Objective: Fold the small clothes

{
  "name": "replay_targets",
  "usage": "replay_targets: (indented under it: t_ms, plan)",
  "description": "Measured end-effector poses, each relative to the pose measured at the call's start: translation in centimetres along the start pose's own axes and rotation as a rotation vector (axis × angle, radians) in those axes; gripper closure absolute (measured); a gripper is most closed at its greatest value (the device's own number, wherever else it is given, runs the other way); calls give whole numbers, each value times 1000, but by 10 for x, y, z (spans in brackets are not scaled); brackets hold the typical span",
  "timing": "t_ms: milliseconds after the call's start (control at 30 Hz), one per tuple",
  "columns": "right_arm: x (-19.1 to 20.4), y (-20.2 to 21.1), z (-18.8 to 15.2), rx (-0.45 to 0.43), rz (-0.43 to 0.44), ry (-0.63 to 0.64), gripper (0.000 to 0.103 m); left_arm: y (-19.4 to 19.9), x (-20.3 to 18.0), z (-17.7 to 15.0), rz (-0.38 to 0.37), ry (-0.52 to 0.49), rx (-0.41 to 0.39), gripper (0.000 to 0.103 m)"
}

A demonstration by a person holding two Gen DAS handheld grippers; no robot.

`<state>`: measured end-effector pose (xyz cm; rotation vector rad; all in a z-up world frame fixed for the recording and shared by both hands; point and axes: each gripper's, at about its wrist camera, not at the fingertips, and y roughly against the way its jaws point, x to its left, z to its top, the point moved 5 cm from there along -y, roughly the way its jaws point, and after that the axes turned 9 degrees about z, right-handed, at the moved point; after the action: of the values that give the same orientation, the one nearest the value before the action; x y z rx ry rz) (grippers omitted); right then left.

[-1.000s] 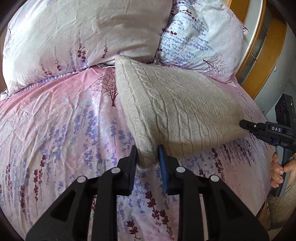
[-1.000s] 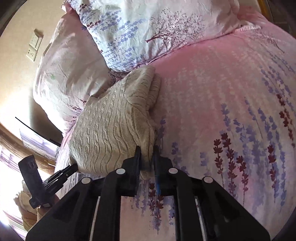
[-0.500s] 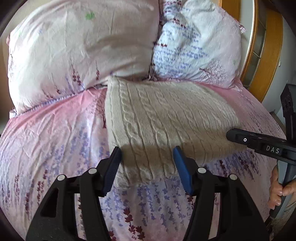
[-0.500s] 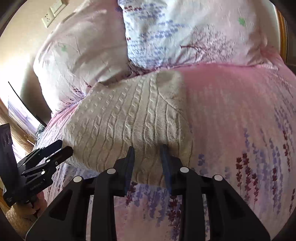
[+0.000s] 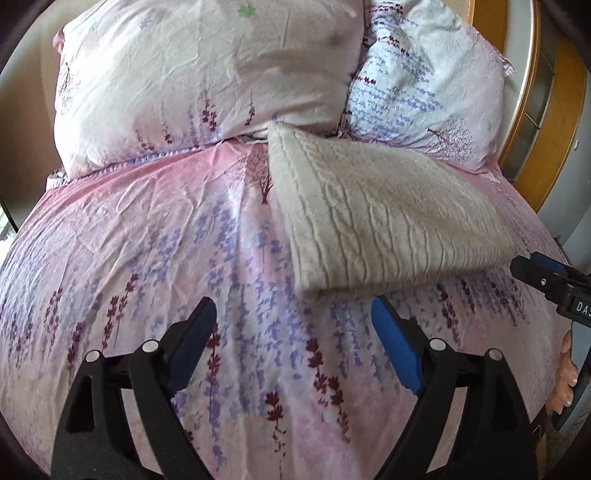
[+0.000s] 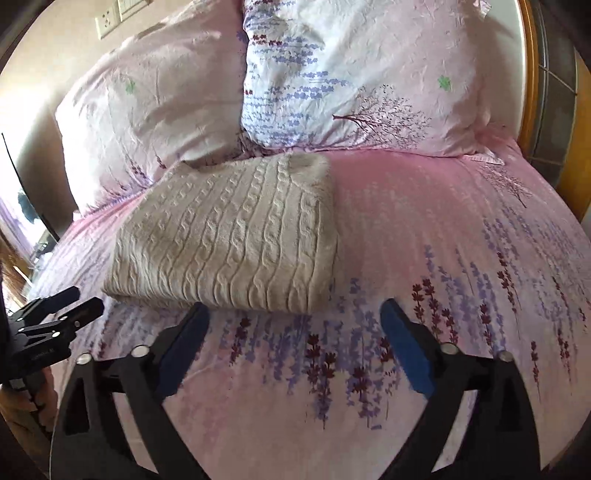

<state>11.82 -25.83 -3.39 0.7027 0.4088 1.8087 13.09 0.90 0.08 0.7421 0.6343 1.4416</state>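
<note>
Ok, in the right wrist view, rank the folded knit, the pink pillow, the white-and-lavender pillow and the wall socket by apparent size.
1. White-and-lavender pillow and pink pillow: close in size, and the pink one is partly hidden, so unranked.
2. Folded knit, though it lies nearer the camera.
3. Wall socket, smallest.

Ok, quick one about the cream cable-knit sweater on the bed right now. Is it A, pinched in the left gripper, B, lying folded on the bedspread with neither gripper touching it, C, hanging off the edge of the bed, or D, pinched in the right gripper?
B: the sweater lies folded on the bedspread, while the left gripper and the right gripper are both opening with only bedspread between their pads.
</note>
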Motion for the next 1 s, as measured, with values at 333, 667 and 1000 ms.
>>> replay_targets:
  t_ms: [333,667,1000]
  plan:
    - [16,-23,-28,85,-118,63,1,-15,-10,-23,79,-16,83,8]
    - [15,-30,-37,140,-120,32,1,-18,-8,-23,109,-16,93,2]
    - [16,-30,-38,138,-120,37,1,-17,-8,-24,105,-15,93,2]
